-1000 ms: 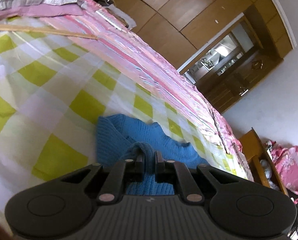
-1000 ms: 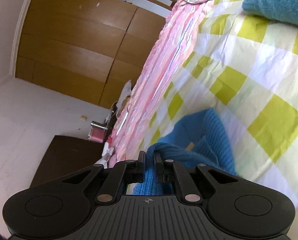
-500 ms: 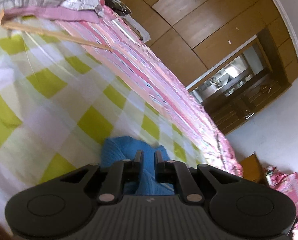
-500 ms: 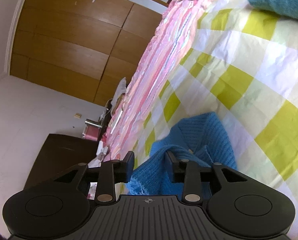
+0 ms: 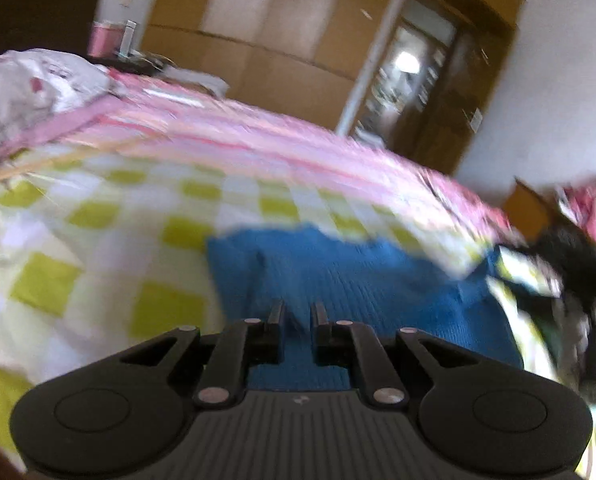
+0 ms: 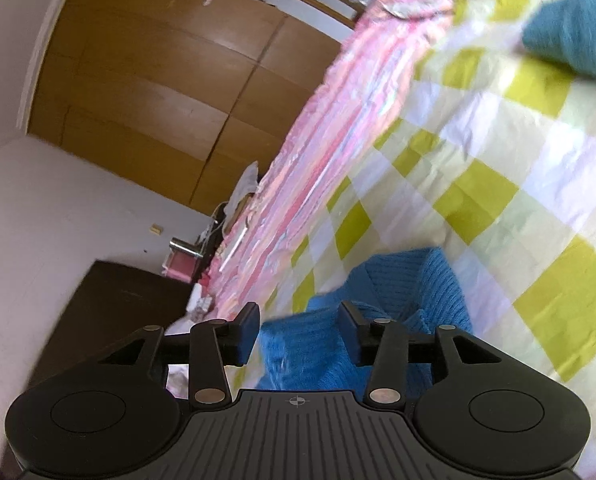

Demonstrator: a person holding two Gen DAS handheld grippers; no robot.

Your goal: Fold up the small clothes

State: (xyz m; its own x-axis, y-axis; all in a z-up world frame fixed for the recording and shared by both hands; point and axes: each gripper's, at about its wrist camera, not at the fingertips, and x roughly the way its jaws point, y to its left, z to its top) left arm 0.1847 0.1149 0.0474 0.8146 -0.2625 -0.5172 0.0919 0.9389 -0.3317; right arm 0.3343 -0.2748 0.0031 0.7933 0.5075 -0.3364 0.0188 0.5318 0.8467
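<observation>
Wooden wardrobe doors (image 6: 145,80) back a bed spread with a yellow-and-white checked sheet (image 6: 478,200), where the bright blue ribbed knit sweater (image 5: 358,276) lies. Left gripper (image 5: 298,314) is pinched closed on a fold of it. Right gripper (image 6: 298,316) has just been opening, its jaws now clear of the knit between them.

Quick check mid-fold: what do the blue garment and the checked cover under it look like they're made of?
Blue garment: looks like knitted yarn, wool or acrylic I can't tell; the raised ribs and soft matte surface suggest it. Checked cover: seems a thin woven sheet, likely cotton, matte, with fine creases across the yellow-green squares.
</observation>
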